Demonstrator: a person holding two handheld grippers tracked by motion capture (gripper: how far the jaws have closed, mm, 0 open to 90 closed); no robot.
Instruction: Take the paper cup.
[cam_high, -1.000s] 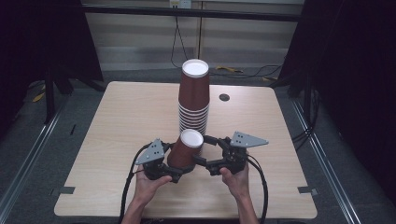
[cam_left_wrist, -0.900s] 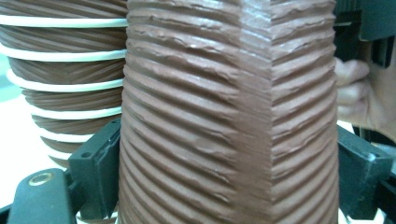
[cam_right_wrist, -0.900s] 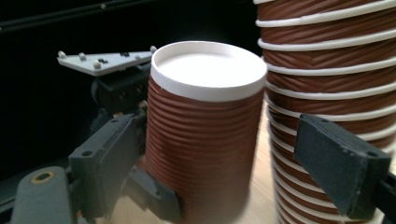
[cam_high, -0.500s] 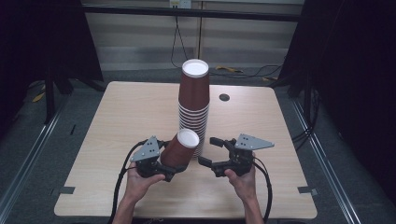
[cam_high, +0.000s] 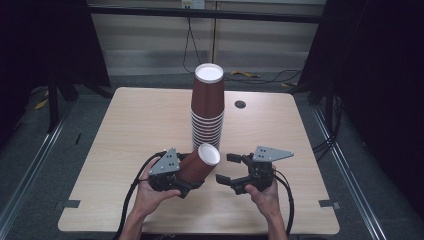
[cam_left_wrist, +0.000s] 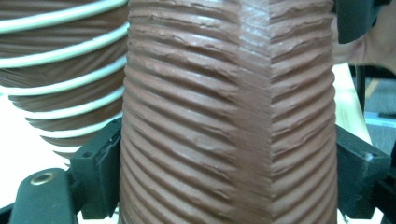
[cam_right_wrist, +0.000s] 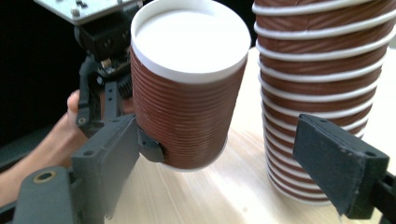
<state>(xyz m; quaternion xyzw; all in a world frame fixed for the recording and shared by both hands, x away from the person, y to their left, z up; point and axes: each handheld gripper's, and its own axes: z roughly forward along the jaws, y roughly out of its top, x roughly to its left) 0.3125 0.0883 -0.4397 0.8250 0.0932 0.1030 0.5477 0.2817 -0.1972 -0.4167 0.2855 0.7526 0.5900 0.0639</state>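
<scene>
A brown ribbed paper cup (cam_high: 201, 162) (cam_left_wrist: 224, 116) (cam_right_wrist: 187, 93) is tilted above the table's near half, its white end pointing up and right toward the stack. My left gripper (cam_high: 192, 176) (cam_left_wrist: 229, 172) is shut on its lower body, a black pad pressing each side. The tall stack of matching cups (cam_high: 207, 107) (cam_left_wrist: 60, 70) (cam_right_wrist: 322, 70) stands just behind, close to the held cup. My right gripper (cam_high: 229, 168) (cam_right_wrist: 233, 172) is open just to the right of the cup, nothing between its pads. The left gripper (cam_right_wrist: 107, 51) and its hand appear beyond the cup.
The wooden table (cam_high: 130, 130) has a small dark round hole (cam_high: 240, 104) at the back right of the stack. Cables trail from both grippers toward the near edge. Dark floor and rails surround the table.
The cup stood upright between both grippers a second ago; now it is tilted in the left gripper. The right gripper has drawn away to the right.
</scene>
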